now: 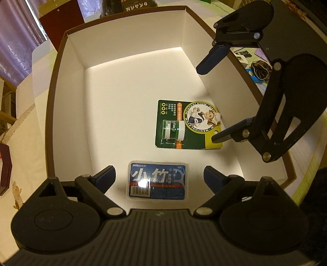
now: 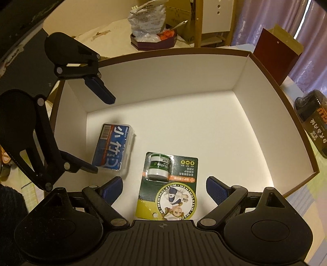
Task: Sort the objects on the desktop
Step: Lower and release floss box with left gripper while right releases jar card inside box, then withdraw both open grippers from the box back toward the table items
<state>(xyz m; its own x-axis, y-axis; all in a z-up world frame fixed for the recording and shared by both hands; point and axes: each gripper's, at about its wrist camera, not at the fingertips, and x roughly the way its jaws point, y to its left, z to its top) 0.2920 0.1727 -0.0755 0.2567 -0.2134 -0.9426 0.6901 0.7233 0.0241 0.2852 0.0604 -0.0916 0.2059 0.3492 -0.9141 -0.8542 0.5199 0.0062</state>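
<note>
Hovering over a white-lined cardboard box (image 1: 67, 98) with a brown rim, both grippers hang with their fingers spread wide and nothing between them. The left gripper (image 1: 158, 177) sits above the near end of the box, straddling a blue dental floss pick case (image 1: 158, 180) that lies flat on the box floor, apart from both blue finger pads. The right gripper (image 2: 164, 187) hangs over a Mentholatum blister card (image 2: 169, 184), also flat on the floor and untouched.

Around the box, the right wrist view shows a dark octagonal tray (image 2: 153, 44) holding a crinkled silver bag (image 2: 146, 18), a dark red box (image 2: 276, 55) beyond the far corner, a dark bottle (image 2: 314, 120) lying on its side to the right, and purple curtains (image 2: 265, 18) behind. Nothing lies between either gripper and the item under it; the box walls stand close beside the card on one side and the floss case on the other.

The floss case lies with its long axis across the left gripper's view, barcode end toward the left finger. The card's long axis runs roughly at right angles to the case's, with its small green and white balm jar (image 1: 173, 131) at the end toward the box's middle and the round cartoon emblem toward the wall. The two items lie near each other but apart.
</note>
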